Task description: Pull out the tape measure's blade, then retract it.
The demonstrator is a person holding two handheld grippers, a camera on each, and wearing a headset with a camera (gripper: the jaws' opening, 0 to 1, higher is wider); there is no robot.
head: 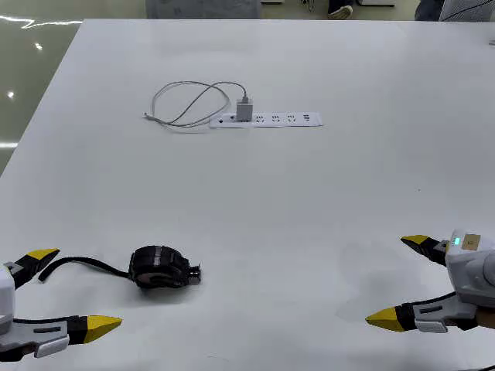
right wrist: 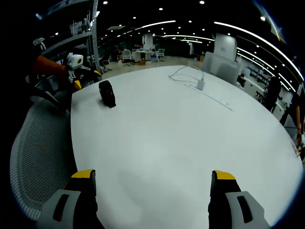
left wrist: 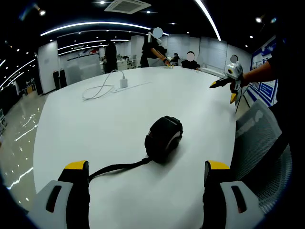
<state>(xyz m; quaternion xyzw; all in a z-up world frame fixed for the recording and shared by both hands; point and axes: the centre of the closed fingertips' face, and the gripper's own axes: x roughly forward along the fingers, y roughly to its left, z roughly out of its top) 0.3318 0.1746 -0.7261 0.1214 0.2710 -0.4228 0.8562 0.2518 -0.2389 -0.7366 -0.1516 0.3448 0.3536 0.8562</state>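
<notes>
Table (head: 309,193), white top. The tape measure (head: 158,267) is lying on it near the person's edge. It has a black case, and its black strap (head: 81,265) is trailing flat away from it toward the left gripper (head: 76,288). A small tab is showing at the end of the case opposite the strap.

Left gripper: it is hovering just beside the tape measure on the strap side. The jaws are spread wide and gripping nothing. In the left gripper view the case is sitting ahead of the two yellow-tipped fingers (left wrist: 76,168), apart from both, and the strap's loose end is reaching in between them.

Right gripper (head: 394,278): it is hanging well apart from the tape measure, on the side opposite the strap. The jaws are likewise wide open and empty, with bare tabletop between them.

Beyond the tape measure, well apart toward the far side of the table, a white power strip (head: 267,119) is lying with a charger (head: 244,109) plugged into it. A white cable (head: 186,104) is looping off the charger.
</notes>
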